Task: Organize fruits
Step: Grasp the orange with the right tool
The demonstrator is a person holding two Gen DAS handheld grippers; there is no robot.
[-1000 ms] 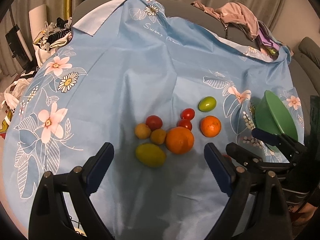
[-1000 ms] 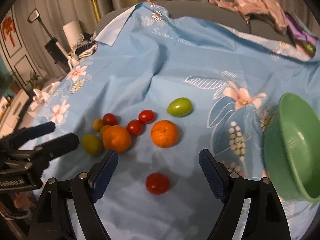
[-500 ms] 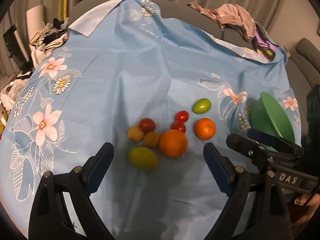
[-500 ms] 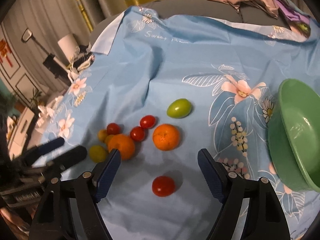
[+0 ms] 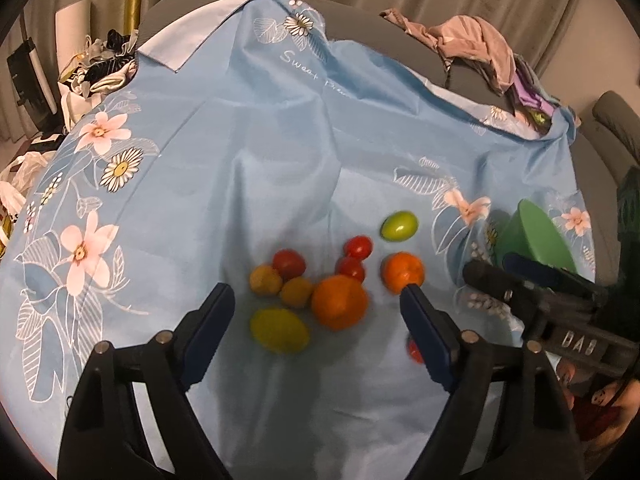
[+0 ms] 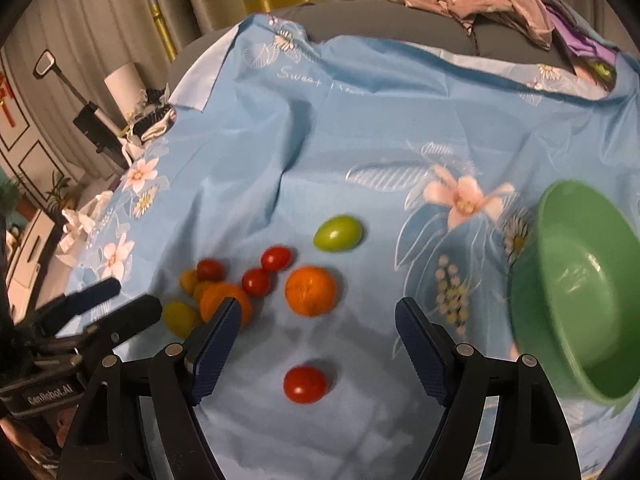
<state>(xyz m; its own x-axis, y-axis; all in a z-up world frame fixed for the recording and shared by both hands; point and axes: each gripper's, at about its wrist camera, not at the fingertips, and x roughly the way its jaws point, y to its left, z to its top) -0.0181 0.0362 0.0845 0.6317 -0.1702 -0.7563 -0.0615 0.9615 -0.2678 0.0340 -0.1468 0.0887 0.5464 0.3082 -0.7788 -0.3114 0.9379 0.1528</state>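
Note:
Several fruits lie on a blue flowered cloth [image 5: 280, 152]. In the left wrist view there is a big orange [image 5: 339, 307], a smaller orange [image 5: 402, 273], a yellow-green fruit [image 5: 279, 330], a green fruit [image 5: 399, 226], red tomatoes [image 5: 289, 263] and small brownish fruits [image 5: 265, 279]. My left gripper [image 5: 316, 320] is open and empty above the cluster. My right gripper [image 6: 318, 340] is open and empty, with a lone red tomato [image 6: 305, 384] between its fingers' line and the smaller orange [image 6: 311, 290] ahead. A green bowl [image 6: 576, 280] stands at the right.
A pile of clothes [image 5: 476, 40] lies on the grey sofa at the back right. Bags and clutter [image 5: 96, 68] sit off the cloth's left edge. A white lamp and dark stand [image 6: 100, 116] are on the left in the right wrist view.
Both grippers have moved forward, closer to the fruits. The green bowl looms larger in the right wrist view. Both stay open and empty.

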